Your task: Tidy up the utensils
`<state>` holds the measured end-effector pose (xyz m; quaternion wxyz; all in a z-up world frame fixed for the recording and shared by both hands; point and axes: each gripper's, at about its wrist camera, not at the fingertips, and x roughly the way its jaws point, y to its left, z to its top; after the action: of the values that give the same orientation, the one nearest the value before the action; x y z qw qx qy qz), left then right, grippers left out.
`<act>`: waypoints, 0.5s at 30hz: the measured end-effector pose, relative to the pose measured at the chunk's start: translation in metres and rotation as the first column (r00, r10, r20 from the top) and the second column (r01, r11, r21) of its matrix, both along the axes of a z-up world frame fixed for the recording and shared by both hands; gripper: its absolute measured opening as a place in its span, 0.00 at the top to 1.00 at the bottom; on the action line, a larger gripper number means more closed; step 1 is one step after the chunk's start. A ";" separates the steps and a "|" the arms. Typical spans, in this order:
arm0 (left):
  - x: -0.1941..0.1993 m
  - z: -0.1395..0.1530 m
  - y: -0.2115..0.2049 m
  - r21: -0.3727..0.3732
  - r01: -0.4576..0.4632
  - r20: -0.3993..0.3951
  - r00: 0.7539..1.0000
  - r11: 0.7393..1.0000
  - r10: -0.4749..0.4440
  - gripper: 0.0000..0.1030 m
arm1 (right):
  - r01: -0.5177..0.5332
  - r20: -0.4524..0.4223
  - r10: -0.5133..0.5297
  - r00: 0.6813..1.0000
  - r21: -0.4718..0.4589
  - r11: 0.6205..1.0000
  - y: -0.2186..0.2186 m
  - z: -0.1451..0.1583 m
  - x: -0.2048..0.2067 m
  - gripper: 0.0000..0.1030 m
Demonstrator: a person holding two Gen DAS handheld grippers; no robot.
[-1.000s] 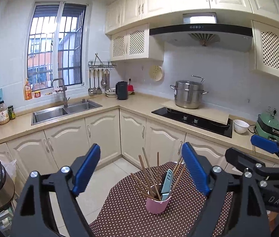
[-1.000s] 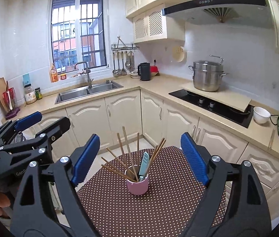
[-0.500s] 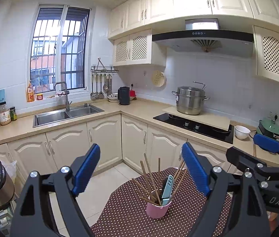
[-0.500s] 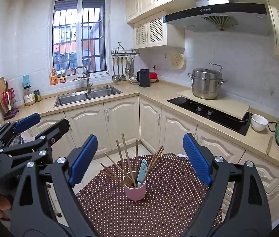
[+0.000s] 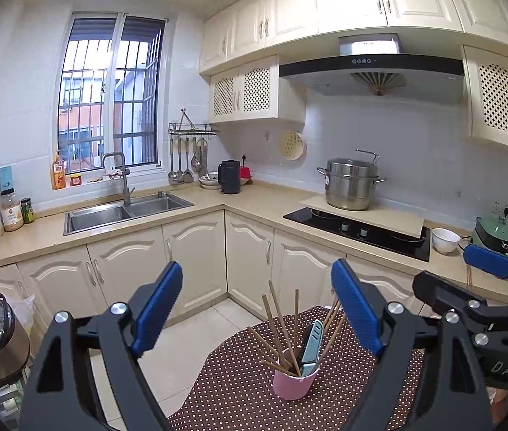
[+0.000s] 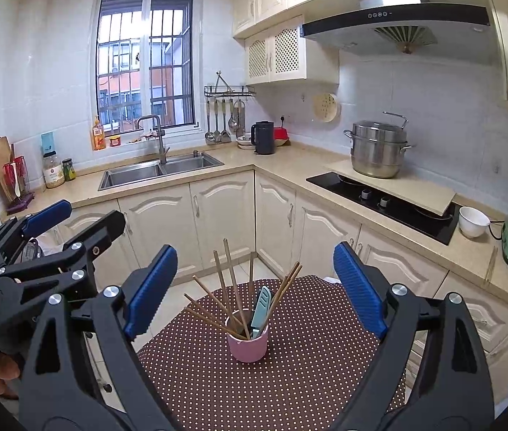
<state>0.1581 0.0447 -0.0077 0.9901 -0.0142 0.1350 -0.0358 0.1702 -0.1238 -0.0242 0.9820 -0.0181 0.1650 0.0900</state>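
Left wrist view: left gripper [image 5: 255, 305] spread wide, holding nothing; pink cup [image 5: 294, 382] with chopsticks [image 5: 277, 327] and a teal utensil [image 5: 312, 344] stands near-centre on the dotted table [image 5: 239, 388].

Right wrist view: right gripper [image 6: 254, 287] spread, holding nothing; cup [image 6: 248, 343] ahead. Utensils stand gathered; fits either stage.

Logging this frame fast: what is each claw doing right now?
Left claw: open, holding nothing, above the pink cup.
Right claw: open, holding nothing, above the same cup.
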 end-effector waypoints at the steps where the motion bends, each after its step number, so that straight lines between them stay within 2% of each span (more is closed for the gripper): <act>1: 0.000 0.000 0.001 0.001 0.000 0.000 1.000 1.000 0.000 0.19 | 0.001 0.000 -0.001 1.000 -0.001 1.000 0.000 0.000 0.000 0.15; 15: 0.003 -0.001 0.001 0.005 0.007 -0.009 1.000 1.000 -0.007 0.19 | 0.004 -0.023 -0.004 1.000 0.002 1.000 0.001 -0.003 0.002 0.15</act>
<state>0.1611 0.0452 -0.0088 0.9894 -0.0113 0.1396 -0.0389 0.1720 -0.1233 -0.0274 0.9803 -0.0156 0.1761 0.0882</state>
